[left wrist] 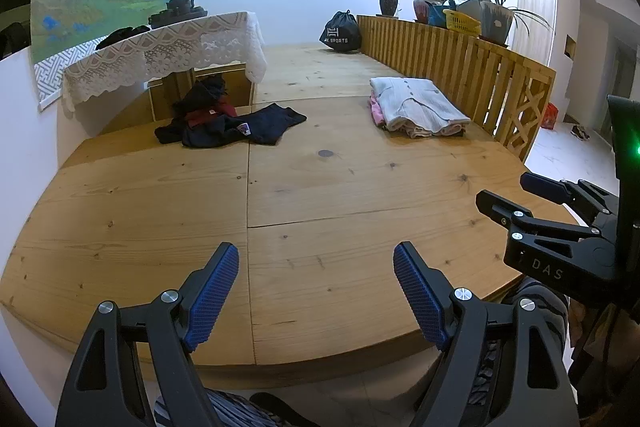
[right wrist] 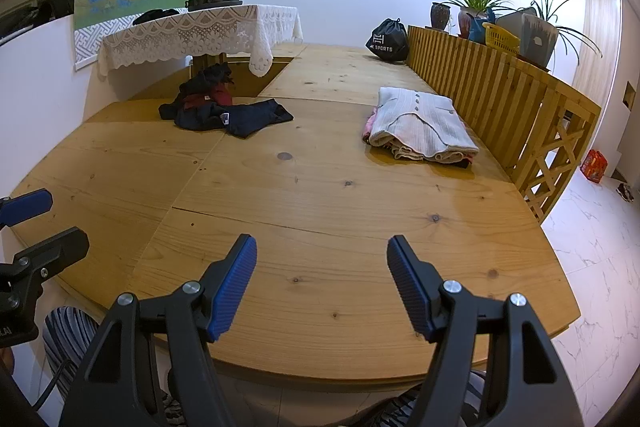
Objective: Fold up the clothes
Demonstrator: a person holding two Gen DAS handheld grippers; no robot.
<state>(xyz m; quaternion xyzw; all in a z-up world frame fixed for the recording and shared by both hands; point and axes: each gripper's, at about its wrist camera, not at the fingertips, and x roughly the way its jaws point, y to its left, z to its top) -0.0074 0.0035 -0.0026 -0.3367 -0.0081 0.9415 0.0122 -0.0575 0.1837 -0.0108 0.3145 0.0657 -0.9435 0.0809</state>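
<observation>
Wooden desk [left wrist: 320, 187] bare up front | dark clothes pile [left wrist: 224, 125] at 11 o'clock | folded stack [left wrist: 420, 109] at 1 | left hand-held gripper [left wrist: 316, 291] spread wide, empty | right hand-held gripper [right wrist: 322, 287] likewise

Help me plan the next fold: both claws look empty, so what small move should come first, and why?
Probably reach the left claw forward to the dark unfolded heap at far left. Both it and the right claw hang open and empty over bare wooden platform, while the folded stack by the slatted rail looks done.
</observation>
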